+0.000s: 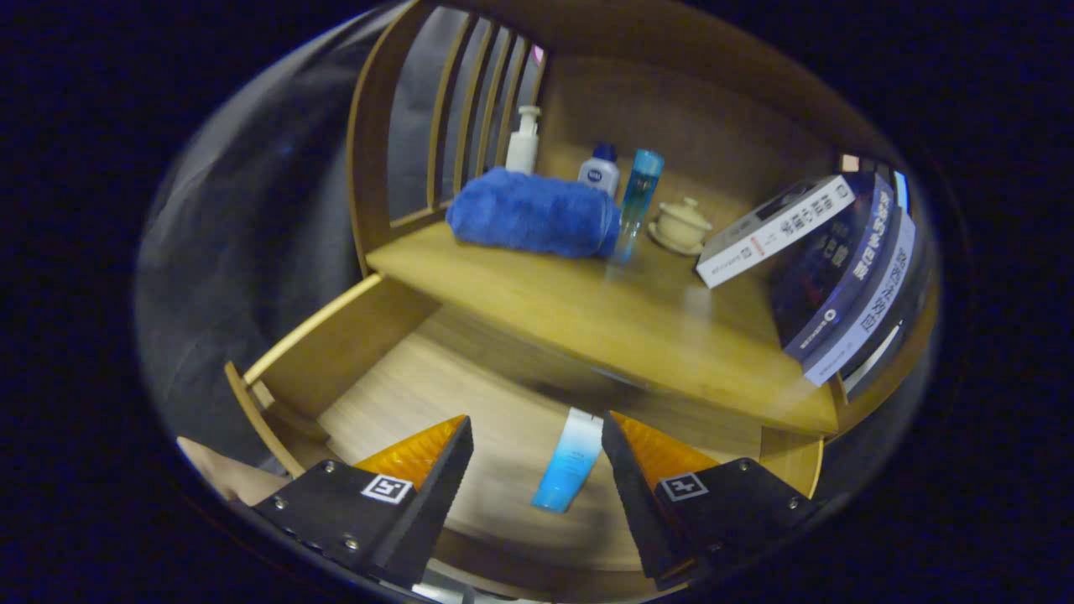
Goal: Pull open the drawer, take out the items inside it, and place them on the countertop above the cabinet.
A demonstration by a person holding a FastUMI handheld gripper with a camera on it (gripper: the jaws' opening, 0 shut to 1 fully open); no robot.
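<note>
At upper centre, the wooden countertop (587, 315) carries a rolled blue towel (530, 213), a white pump bottle (523, 143), a small white bottle with blue cap (599, 170), a tall clear-blue tube (638, 201), a cream lidded ceramic pot (681, 225) and leaning books (839, 268). Below, the open wooden drawer (336, 344) holds a blue-and-white tube (569, 461).

Open wooden drawer (394, 377): pale honey-tan, faint straight grain on its floor. Small plastic tube (570, 460) in it: white at the far end, grading to sky blue at the near end. Wooden bench (604, 319) above: warmer yellow-brown. Folded terry towel (530, 212): deep royal blue. Pump bottle (523, 143): off-white. Squat bottle (599, 168): white, dark blue cap. Slim bottle (639, 200): clear turquoise. Lidded ceramic cup (681, 224): cream. Leaning books (839, 268): white, navy and lavender spines.
</note>
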